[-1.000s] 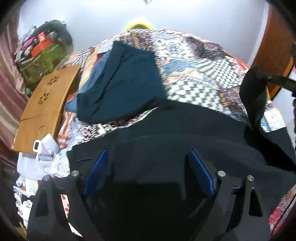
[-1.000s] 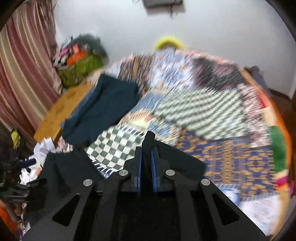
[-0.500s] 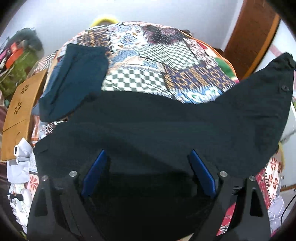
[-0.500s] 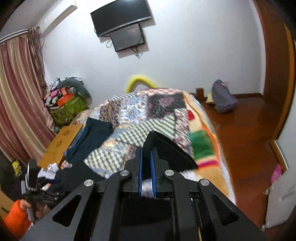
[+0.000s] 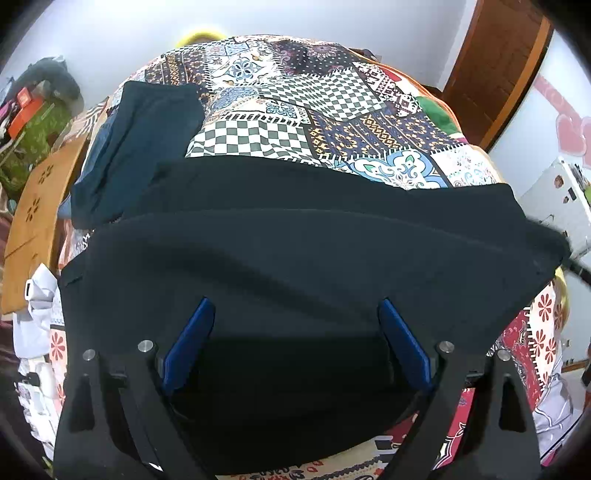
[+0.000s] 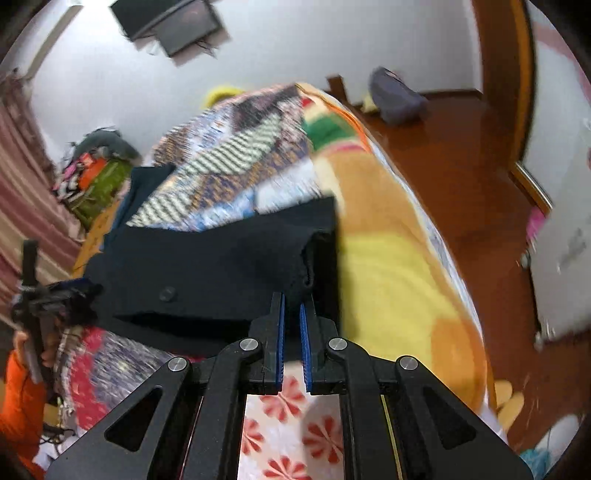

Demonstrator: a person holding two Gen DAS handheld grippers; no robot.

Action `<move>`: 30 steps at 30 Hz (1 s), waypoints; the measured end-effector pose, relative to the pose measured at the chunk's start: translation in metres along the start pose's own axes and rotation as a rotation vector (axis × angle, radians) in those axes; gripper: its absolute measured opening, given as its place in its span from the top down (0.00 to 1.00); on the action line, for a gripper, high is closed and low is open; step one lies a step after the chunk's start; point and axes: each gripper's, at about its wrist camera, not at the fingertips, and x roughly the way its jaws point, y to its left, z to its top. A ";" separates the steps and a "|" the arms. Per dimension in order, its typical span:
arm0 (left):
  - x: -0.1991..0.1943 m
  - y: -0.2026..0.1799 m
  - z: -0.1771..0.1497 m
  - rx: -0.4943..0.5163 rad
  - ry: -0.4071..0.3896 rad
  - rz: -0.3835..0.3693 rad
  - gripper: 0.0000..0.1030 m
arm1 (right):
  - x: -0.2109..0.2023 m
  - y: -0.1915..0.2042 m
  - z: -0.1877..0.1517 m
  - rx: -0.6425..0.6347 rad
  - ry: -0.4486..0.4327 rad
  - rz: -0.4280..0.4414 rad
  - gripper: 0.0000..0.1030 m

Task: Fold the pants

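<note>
Patchwork quilt [image 5: 332,107] covers the bed, and the black pants [image 5: 295,251] lie spread across its near part in a wide dark band, their cloth smooth with one long crease running side to side. A dark blue garment [image 5: 144,147] lies folded on the quilt to the left, touching the pants' far edge. A wooden board [image 5: 33,221] leans off the bed's left side.

The left claw [image 5: 295,343] stands wide open above the pants, its blue pads [image 5: 188,343] clear of the cloth.

The right claw [image 6: 291,325] is closed on a bunched corner of the pants [image 6: 221,273], lifting that end off the bed; a button [image 6: 167,294] shows on the raised cloth.

Only the right view shows the wall screen [image 6: 170,22], the wooden floor [image 6: 461,166], a grey bag [image 6: 397,96] on it, and the person's orange sleeve [image 6: 18,402]. That view is blurred.
</note>
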 end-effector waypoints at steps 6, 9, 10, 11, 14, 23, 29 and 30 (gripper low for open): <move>-0.013 0.008 -0.004 -0.010 -0.044 0.022 0.11 | -0.009 0.000 -0.017 -0.026 0.003 -0.119 0.93; -0.030 0.024 -0.006 -0.039 -0.106 0.065 0.11 | -0.024 0.009 -0.008 -0.052 -0.057 -0.113 0.93; -0.035 0.030 -0.007 -0.050 -0.120 0.073 0.11 | -0.028 0.017 -0.003 -0.077 -0.073 -0.114 0.93; -0.040 0.037 -0.007 -0.065 -0.136 0.081 0.11 | -0.031 0.026 0.001 -0.104 -0.087 -0.111 0.93; -0.058 0.071 -0.009 -0.131 -0.180 0.108 0.10 | -0.030 0.060 0.014 -0.191 -0.115 -0.065 0.80; -0.075 0.196 -0.024 -0.347 -0.192 0.213 0.06 | 0.024 0.162 0.045 -0.394 -0.105 0.104 0.63; -0.044 0.275 -0.033 -0.495 -0.101 0.187 0.06 | 0.077 0.222 0.066 -0.490 -0.028 0.199 0.62; -0.037 0.283 -0.034 -0.505 -0.087 0.189 0.06 | 0.086 0.231 0.070 -0.501 -0.014 0.211 0.62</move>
